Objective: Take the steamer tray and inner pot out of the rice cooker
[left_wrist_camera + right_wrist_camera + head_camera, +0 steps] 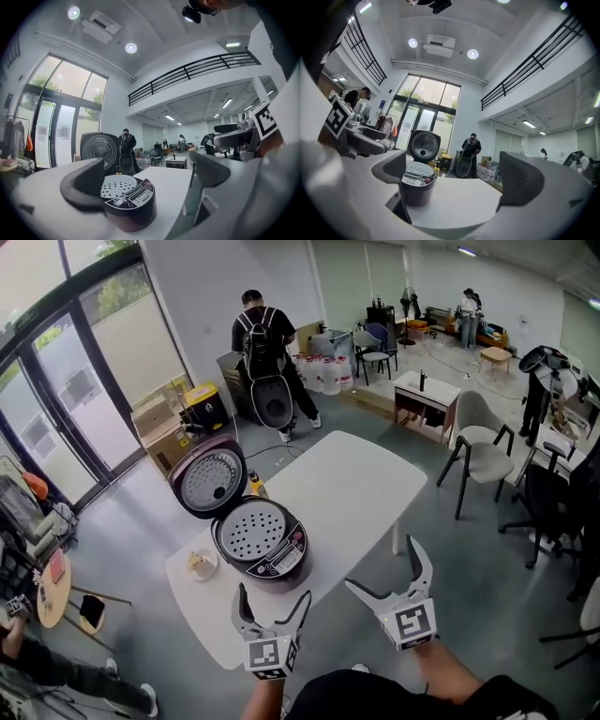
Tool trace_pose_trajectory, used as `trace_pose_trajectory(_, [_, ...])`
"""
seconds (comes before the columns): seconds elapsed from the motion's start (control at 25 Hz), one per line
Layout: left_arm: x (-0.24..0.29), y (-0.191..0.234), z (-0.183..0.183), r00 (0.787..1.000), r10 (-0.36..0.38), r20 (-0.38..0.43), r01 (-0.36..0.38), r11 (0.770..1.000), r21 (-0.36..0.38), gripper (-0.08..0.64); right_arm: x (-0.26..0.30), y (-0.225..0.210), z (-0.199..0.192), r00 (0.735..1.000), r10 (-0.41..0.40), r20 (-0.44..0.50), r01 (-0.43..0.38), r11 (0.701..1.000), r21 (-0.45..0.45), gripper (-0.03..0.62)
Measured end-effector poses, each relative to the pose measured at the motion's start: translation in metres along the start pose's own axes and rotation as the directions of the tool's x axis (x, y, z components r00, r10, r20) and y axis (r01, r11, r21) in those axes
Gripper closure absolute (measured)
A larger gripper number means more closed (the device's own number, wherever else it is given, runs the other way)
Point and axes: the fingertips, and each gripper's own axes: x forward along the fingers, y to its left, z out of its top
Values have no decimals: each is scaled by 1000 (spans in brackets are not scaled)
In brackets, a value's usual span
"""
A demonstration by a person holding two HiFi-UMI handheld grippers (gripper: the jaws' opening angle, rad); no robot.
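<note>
A dark rice cooker (pixel 262 545) stands on the white table (pixel 347 488) with its lid (pixel 208 478) swung up and back. A perforated steamer tray (pixel 251 531) sits in its top; the inner pot is hidden under it. My left gripper (pixel 273 607) hovers open just in front of the cooker, near the table's front edge. My right gripper (pixel 390 577) is open too, off the table's right front side. The cooker (pixel 129 204) and tray (pixel 118 185) fill the left gripper view; the right gripper view shows the cooker (pixel 417 185) further off.
A small white dish (pixel 201 564) with food lies left of the cooker, and a yellow bottle (pixel 255 486) stands behind it. A grey chair (pixel 483 454) is to the right. A person with a backpack (pixel 267 357) stands far behind the table.
</note>
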Motion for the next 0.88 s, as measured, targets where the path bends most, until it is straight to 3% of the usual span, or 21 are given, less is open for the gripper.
trace_pose_trajectory(0.48, [17, 52, -26, 984, 171, -45, -172, 985, -14, -32, 84, 20, -20, 985, 173, 23, -173, 985, 1, -1])
trace_pose_trajectory(0.88, [59, 123, -27, 960, 275, -50, -277, 960, -46, -32, 186, 41, -21, 967, 254, 29, -255, 967, 4, -2])
